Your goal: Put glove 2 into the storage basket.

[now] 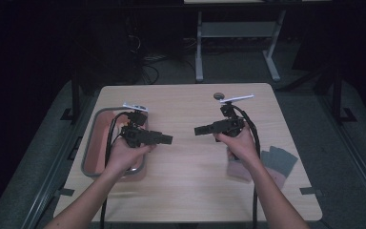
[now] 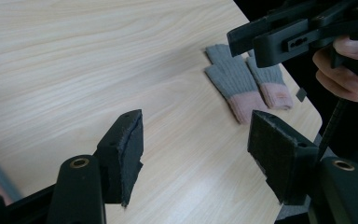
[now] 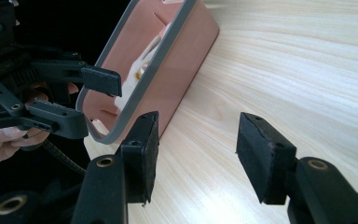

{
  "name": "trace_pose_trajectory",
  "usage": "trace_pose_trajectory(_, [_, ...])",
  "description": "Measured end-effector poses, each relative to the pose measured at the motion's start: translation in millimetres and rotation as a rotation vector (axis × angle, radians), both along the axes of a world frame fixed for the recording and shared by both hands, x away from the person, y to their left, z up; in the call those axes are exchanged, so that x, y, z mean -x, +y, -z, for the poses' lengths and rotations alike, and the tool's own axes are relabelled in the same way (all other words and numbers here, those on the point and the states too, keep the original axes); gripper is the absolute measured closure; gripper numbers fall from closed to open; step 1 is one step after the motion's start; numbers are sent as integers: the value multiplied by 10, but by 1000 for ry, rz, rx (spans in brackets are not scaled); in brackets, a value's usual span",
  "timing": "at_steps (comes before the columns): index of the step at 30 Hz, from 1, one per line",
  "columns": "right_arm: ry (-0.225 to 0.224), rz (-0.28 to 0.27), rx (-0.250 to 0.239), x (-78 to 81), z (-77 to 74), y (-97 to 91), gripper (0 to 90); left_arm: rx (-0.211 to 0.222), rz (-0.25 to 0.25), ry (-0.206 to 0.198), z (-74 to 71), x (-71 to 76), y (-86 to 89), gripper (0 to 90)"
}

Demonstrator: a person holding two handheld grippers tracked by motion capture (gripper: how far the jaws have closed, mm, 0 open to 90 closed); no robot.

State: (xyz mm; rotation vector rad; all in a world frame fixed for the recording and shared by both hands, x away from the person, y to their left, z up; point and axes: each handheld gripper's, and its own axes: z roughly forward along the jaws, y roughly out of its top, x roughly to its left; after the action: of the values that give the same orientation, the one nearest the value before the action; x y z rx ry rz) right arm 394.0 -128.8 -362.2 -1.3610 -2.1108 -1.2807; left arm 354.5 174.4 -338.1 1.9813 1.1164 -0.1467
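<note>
Two hands hold a hand-held gripper each above a pale wooden bench, jaws pointing at one another across bare wood. The left hand-held gripper and the right hand-held gripper both stand wide with nothing between the pads. Grey gloves with pink cuffs lie near the bench's right edge, by the right forearm; a pink bin with a grey rim sits at the left. A careless sweep of that forearm could likely push the gloves over the edge.
</note>
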Motion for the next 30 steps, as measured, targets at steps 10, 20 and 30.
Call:
trace_pose_trajectory(10, [-4, 32, -4, 81, 46, -237, 459, 17, 55, -14, 16, 19, -270, 341])
trace_pose_trajectory(20, [3, 53, 12, 190, 111, -479, 450, 19, 107, -8, 82, 57, -510, 339])
trace_pose_trajectory(30, [4, 104, 22, 304, 184, -788, 448, 40, 148, -9, 147, 92, -746, 331])
